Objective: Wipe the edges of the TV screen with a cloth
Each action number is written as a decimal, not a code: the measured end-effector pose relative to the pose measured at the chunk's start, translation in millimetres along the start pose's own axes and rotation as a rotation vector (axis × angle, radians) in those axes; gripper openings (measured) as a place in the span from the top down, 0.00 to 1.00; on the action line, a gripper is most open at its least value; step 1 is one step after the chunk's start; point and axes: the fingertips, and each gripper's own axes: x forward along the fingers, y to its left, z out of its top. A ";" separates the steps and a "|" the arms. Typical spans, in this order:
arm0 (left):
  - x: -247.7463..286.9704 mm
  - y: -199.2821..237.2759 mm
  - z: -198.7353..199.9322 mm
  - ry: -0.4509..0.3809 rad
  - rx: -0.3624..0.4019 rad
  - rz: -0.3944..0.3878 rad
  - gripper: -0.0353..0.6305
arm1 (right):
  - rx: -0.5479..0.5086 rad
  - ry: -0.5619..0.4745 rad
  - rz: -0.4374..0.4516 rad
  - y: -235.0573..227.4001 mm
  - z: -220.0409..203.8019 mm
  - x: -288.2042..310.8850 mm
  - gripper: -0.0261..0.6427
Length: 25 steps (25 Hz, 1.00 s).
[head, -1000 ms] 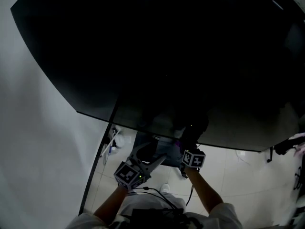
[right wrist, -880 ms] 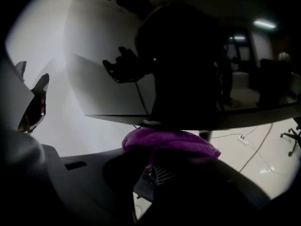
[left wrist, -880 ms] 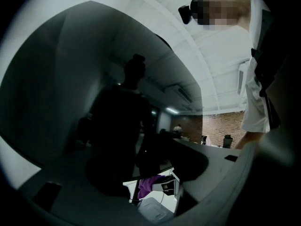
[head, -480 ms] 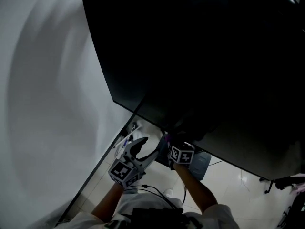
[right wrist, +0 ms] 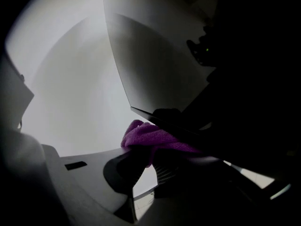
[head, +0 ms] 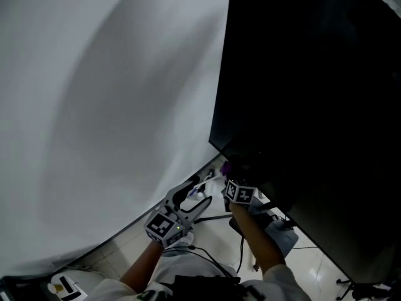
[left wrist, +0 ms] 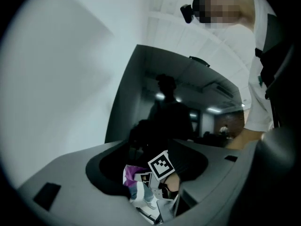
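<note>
Right gripper (head: 230, 175), fingers clamping the purple cloth (right wrist: 149, 142), has reached the TV (head: 313, 105) screen's lower left corner. Left gripper (head: 201, 192) holds its fingers apart, empty.

The head view is looking steeply down past the TV screen (head: 301, 105); both gripper views are closely facing its lower corner.

The fuzzy purple cloth (right wrist: 146, 139) is plain, the glossy flat TV screen (head: 313, 105) is black, the smooth wall (head: 94, 105) is greyish white.
</note>
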 end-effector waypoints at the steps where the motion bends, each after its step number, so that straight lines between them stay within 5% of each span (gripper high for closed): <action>1: -9.5 11.9 -0.3 -0.004 0.005 0.022 0.58 | -0.011 0.007 0.003 10.0 7.3 12.7 0.89; 8: -57.9 76.0 5.5 -0.027 0.021 0.154 0.58 | -0.007 0.009 0.058 71.1 39.4 88.2 0.89; 16: -73.2 93.4 16.3 -0.045 -0.003 0.187 0.58 | 0.024 -0.063 0.089 111.3 88.1 110.5 0.89; 25: -67.4 96.4 16.6 -0.039 -0.001 0.137 0.58 | 0.006 -0.342 0.086 148.1 191.9 59.5 0.89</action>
